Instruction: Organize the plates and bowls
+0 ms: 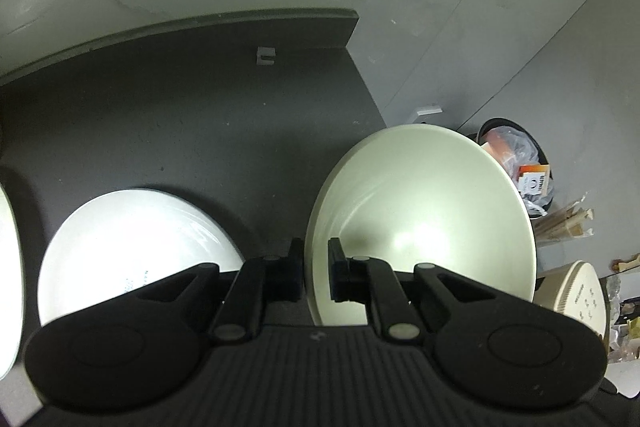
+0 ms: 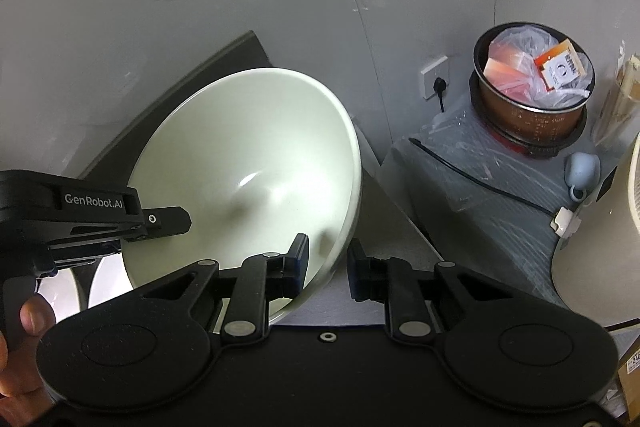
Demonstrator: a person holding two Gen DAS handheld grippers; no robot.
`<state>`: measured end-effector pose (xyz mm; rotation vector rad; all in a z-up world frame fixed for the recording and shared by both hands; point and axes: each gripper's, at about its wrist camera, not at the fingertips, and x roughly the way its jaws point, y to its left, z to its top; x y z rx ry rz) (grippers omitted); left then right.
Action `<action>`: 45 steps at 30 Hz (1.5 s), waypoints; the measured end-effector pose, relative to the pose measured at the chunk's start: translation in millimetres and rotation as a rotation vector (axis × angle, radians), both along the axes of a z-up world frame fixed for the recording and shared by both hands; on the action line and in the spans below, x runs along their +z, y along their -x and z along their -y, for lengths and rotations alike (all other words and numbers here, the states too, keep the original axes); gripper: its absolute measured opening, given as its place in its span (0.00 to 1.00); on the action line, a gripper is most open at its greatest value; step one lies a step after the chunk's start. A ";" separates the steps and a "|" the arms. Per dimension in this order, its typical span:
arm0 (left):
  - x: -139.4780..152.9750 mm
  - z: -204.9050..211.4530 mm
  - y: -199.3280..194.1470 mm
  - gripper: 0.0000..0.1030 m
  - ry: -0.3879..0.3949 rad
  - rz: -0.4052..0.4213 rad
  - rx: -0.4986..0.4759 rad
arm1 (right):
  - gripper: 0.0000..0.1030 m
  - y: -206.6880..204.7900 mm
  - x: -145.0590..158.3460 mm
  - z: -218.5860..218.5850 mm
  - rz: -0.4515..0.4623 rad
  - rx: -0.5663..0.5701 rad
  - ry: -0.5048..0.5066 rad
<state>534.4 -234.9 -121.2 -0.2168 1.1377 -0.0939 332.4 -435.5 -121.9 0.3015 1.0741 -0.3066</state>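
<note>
left gripper (image 1: 316, 269) clamped on pale green bowl (image 1: 420, 223) rim | right gripper (image 2: 328, 267) pinching its opposite rim | white plate (image 1: 132, 247) on dark counter (image 1: 180, 107)

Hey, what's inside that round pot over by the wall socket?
The round pot holds a crumpled clear plastic bag with pinkish-orange packaging and an orange-and-white carton on top. Whatever lies deeper is hidden beneath the bag.
</note>
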 end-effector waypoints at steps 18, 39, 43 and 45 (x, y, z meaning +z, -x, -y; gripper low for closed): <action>50.2 -16.8 41.4 0.10 0.002 0.097 -0.055 | 0.20 24.6 40.8 -35.7 0.087 -0.024 0.044; 71.2 -60.6 101.4 0.11 0.021 0.103 -0.101 | 0.20 69.1 58.9 -82.8 0.105 -0.052 0.047; 70.1 -69.3 114.4 0.11 0.021 0.099 -0.109 | 0.20 76.0 59.8 -91.8 0.081 -0.058 0.032; 69.3 -75.0 121.8 0.11 0.027 0.089 -0.108 | 0.20 79.8 59.7 -95.6 0.074 -0.060 0.029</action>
